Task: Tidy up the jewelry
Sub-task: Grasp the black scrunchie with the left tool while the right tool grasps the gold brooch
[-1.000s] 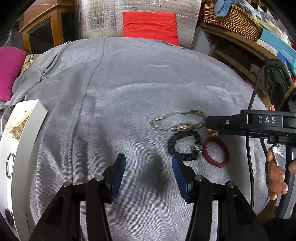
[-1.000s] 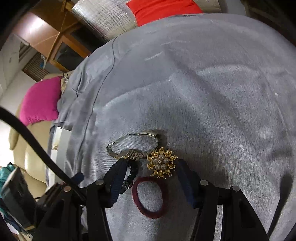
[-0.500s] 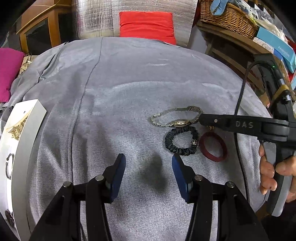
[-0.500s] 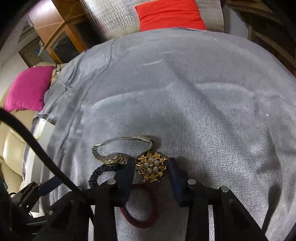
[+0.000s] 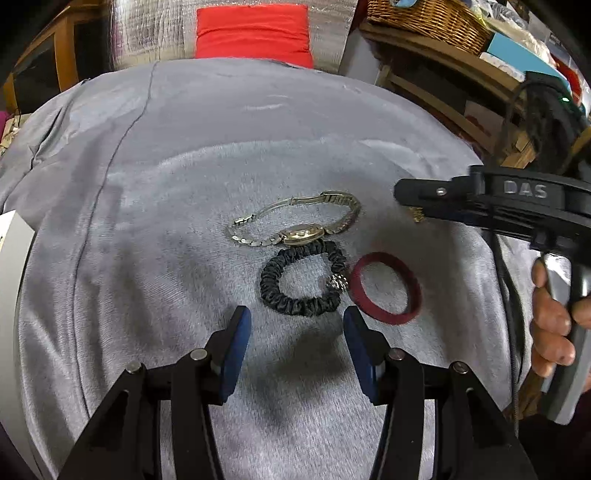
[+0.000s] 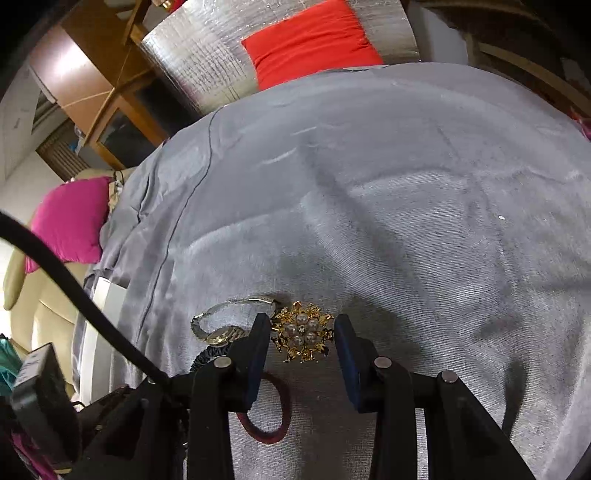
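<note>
**Brooch between the right jaws**

Low in the middle of the right wrist view, a gold brooch [image 6: 303,336] with pearl beads lies on the grey cloth [image 6: 406,229], bracketed by the blue pads of the right gripper [image 6: 301,345]. Its jaws stand apart, one pad on each side of the brooch; whether either pad touches it cannot be told. Just left of the brooch lies a metal watch [image 6: 225,325], and below it a maroon band [image 6: 267,413] shows between the gripper's arms.

At the centre of the left wrist view, the watch [image 5: 295,227] rests just above a black scrunchie [image 5: 303,282], their edges touching. The maroon band [image 5: 386,288] sits at the scrunchie's right. From the right edge of that frame the right gripper [image 5: 417,201] reaches in above the band, held by a hand [image 5: 554,325]; a sliver of gold shows under its tip. Along the bottom of the frame, the left gripper [image 5: 297,332] hangs over the cloth [image 5: 184,147] just below the scrunchie, jaws wide apart and holding nothing.

A red cushion [image 5: 255,31] sits at the top.
</note>
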